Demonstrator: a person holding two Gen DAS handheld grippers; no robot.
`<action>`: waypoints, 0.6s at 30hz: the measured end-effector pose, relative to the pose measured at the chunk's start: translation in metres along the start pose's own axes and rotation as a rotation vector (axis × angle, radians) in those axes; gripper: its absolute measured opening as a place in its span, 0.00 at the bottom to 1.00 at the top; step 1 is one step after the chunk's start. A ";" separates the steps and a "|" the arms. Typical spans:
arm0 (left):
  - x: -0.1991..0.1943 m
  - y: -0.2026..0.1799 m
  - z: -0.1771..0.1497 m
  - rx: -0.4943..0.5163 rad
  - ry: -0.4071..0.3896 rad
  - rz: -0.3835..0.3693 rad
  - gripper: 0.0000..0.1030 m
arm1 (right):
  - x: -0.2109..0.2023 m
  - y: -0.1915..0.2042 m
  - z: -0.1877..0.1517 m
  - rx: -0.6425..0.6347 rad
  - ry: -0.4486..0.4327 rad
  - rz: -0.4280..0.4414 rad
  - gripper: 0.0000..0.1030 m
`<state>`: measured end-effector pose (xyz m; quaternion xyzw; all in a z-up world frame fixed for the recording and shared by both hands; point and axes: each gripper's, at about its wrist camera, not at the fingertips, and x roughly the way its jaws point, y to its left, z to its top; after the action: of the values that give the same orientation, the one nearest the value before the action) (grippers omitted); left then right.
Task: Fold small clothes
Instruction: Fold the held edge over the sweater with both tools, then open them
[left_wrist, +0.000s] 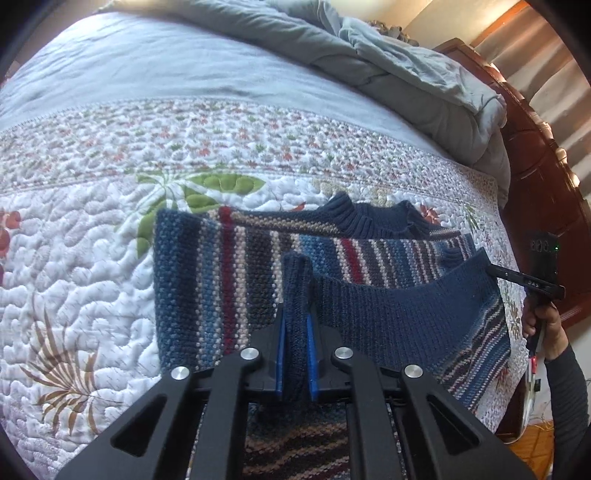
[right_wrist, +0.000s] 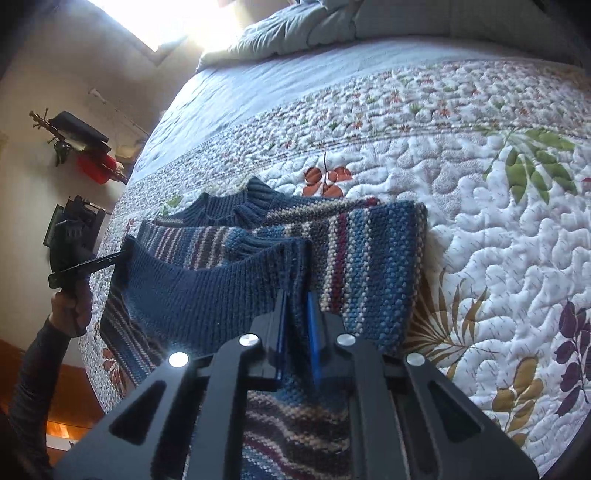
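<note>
Blue pads of the left gripper (left_wrist: 295, 295) pinch a raised fold of the striped knitted sweater's (left_wrist: 236, 266) navy hem at six o'clock in its own view. Likewise the right gripper (right_wrist: 299, 299) is pressed together on the other corner of that hem. Between them the hem hangs lifted, while the sweater body lies flat on the floral quilt (left_wrist: 85, 266), collar toward twelve o'clock. Farther off, at one o'clock, a grey duvet (left_wrist: 388, 70) lies bunched.
</note>
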<state>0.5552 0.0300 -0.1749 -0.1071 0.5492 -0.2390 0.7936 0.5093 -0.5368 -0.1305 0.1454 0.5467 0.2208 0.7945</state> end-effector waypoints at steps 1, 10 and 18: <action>-0.003 -0.001 0.001 0.001 -0.009 0.001 0.09 | -0.003 0.002 0.000 -0.005 -0.007 -0.006 0.09; -0.051 -0.020 0.019 0.023 -0.108 -0.002 0.09 | -0.039 0.030 0.018 -0.038 -0.086 -0.042 0.09; -0.059 -0.015 0.060 -0.017 -0.168 0.039 0.09 | -0.035 0.033 0.056 0.002 -0.139 -0.135 0.09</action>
<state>0.5895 0.0406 -0.0972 -0.1231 0.4845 -0.2091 0.8405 0.5448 -0.5253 -0.0667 0.1242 0.4991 0.1556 0.8434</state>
